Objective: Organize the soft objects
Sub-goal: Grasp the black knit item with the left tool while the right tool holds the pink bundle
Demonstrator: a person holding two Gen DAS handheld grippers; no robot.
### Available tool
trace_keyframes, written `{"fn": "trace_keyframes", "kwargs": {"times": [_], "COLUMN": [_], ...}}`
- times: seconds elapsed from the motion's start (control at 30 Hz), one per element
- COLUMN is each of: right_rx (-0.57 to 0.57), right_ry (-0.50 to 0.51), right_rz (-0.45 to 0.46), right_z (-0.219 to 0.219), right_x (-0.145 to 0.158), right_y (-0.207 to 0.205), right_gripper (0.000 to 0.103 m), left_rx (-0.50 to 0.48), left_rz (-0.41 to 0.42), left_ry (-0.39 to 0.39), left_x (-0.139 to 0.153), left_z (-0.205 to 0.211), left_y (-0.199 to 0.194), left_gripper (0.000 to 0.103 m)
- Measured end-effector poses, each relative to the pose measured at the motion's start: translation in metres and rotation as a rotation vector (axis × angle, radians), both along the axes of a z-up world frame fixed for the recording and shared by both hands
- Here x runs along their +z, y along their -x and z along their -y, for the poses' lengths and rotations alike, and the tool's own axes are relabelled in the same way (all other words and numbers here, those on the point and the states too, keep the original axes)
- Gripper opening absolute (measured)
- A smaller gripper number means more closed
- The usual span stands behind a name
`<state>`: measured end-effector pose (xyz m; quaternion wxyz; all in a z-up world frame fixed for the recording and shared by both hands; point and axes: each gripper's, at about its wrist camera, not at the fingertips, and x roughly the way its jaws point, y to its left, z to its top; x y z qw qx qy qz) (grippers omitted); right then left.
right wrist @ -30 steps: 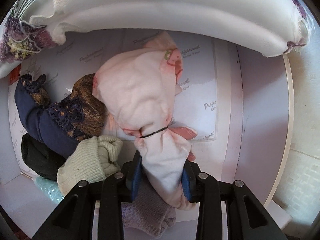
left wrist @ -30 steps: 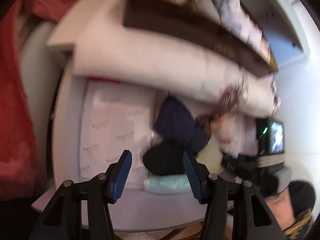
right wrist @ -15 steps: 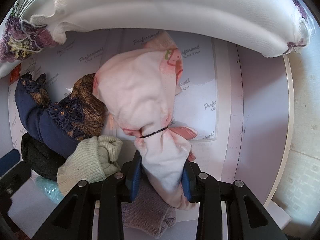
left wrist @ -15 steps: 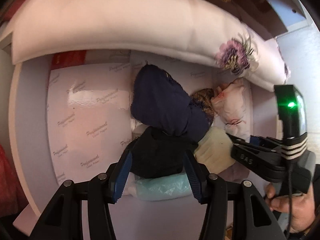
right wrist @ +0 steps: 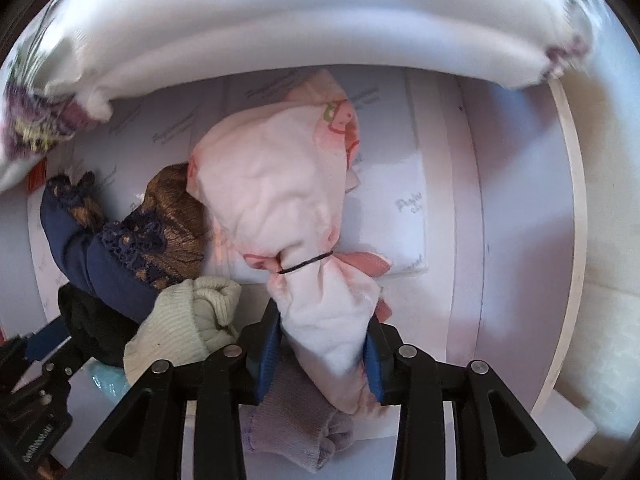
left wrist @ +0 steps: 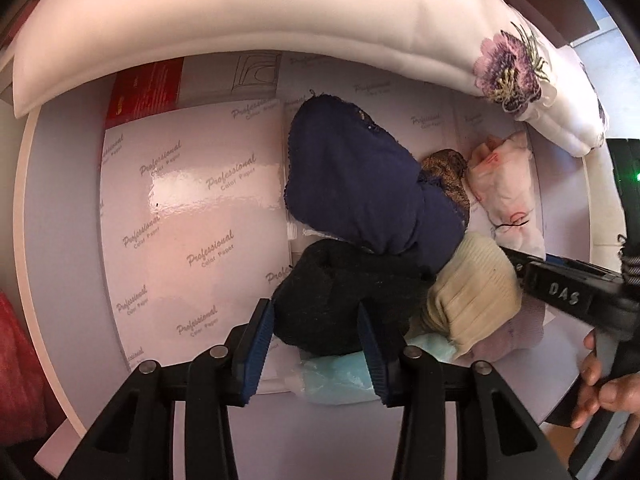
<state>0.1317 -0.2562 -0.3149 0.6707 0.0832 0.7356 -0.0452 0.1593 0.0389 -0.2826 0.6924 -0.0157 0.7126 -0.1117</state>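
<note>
Several soft bundles lie on a white shelf. My left gripper is open, its blue pads either side of a black bundle. Behind the black bundle lies a navy bundle with brown lace. A cream knit bundle sits to the right, a pale blue packet below. My right gripper is shut on the tail of a pink bundle tied with a black band. A lilac knit bundle lies under it. The cream bundle is to its left.
A white pillow with a purple flower overhangs the shelf at the back. Glossy paper sheets line the shelf. A red cloth is at far left. The right gripper's body shows in the left wrist view.
My left gripper has swung down and moved in, so its pads now flank the black bundle. My right gripper has held the pink bundle and shifted slightly.
</note>
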Motion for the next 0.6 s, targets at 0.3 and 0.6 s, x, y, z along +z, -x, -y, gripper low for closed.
{"fn": "trace_keyframes", "kwargs": {"times": [0.3, 0.6], "right_rx": [-0.118, -0.059], "right_ry": [-0.029, -0.007], "right_rz": [0.044, 0.07], "right_z": [0.031, 0.026], "right_x": [0.023, 0.029], "right_y": [0.004, 0.003], "right_gripper": [0.065, 0.034], "left_rx": [0.025, 0.033], "left_rz": [-0.037, -0.039], "left_ry": [-0.002, -0.003], "left_x": [-0.007, -0.012], "left_z": [-0.008, -0.012], "left_y": [0.005, 0.009], "left_gripper": [0.044, 0.047]}}
